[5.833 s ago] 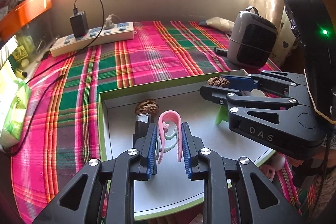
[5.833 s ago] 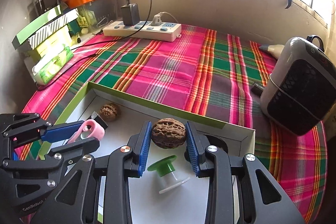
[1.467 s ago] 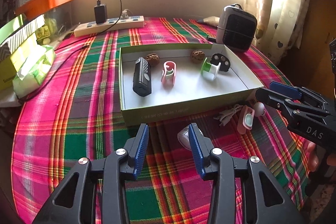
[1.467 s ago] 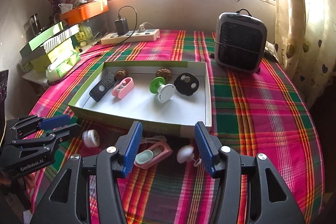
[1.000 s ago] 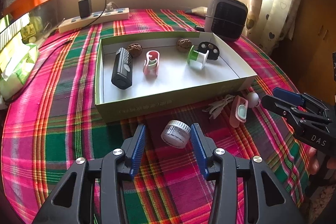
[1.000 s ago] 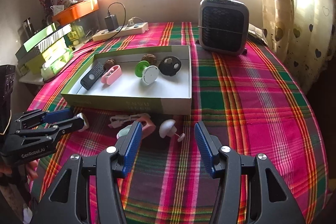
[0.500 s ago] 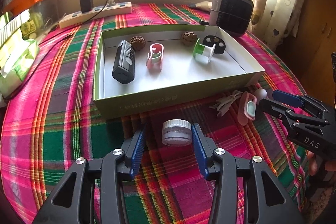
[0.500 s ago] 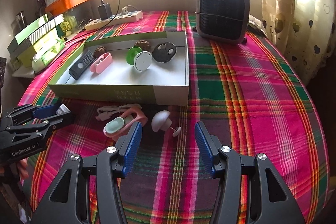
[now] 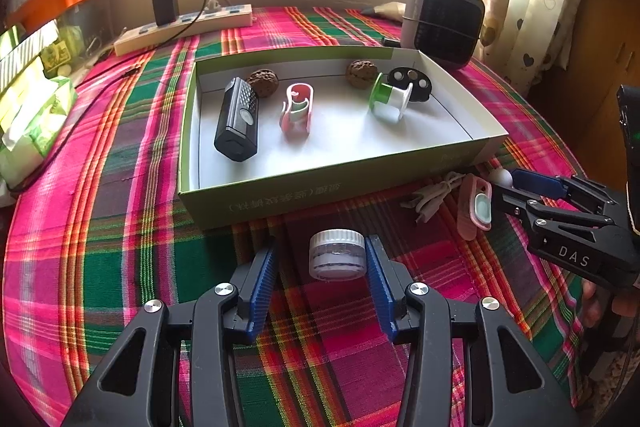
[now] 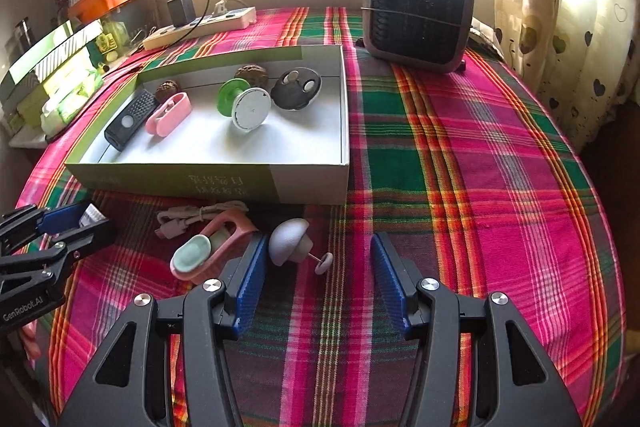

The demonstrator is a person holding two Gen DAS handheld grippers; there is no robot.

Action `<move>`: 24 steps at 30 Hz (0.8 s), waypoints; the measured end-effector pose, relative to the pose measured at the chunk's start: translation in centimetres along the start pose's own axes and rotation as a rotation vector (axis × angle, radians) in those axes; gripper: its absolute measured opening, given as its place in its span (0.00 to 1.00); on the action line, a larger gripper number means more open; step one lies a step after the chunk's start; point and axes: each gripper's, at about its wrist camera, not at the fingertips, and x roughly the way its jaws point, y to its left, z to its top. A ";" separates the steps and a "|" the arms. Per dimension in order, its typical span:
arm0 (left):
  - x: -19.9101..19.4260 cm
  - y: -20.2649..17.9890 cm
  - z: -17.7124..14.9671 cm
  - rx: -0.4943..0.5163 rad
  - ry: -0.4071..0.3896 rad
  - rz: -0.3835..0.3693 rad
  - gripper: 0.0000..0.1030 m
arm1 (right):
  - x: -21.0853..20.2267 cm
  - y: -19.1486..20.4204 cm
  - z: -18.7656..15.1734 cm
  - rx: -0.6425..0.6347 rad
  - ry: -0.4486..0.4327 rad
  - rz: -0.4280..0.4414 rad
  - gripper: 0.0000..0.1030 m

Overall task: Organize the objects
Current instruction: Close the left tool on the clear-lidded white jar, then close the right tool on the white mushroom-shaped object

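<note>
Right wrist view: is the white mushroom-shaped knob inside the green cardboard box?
No, the white mushroom-shaped knob lies on the plaid tablecloth in front of the green cardboard box.

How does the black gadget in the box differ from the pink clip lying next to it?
The black gadget is a dark, solid block with a dotted grille and a round button; the pink clip is a pale, open loop with a hollow middle. The gadget is longer and bulkier than the clip. Both lie flat on the floor of the green box, side by side.
</note>
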 end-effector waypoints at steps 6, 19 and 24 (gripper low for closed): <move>0.0 0.0 0.0 -0.016 -0.001 -0.006 0.41 | 0.0 0.0 0.0 0.002 -0.003 -0.003 0.52; -0.1 0.3 0.0 -0.026 -0.002 0.012 0.32 | -0.2 0.2 0.0 -0.005 -0.007 0.000 0.40; -0.1 0.2 0.0 -0.020 -0.003 0.031 0.25 | -0.3 0.2 -0.1 -0.012 -0.009 0.008 0.33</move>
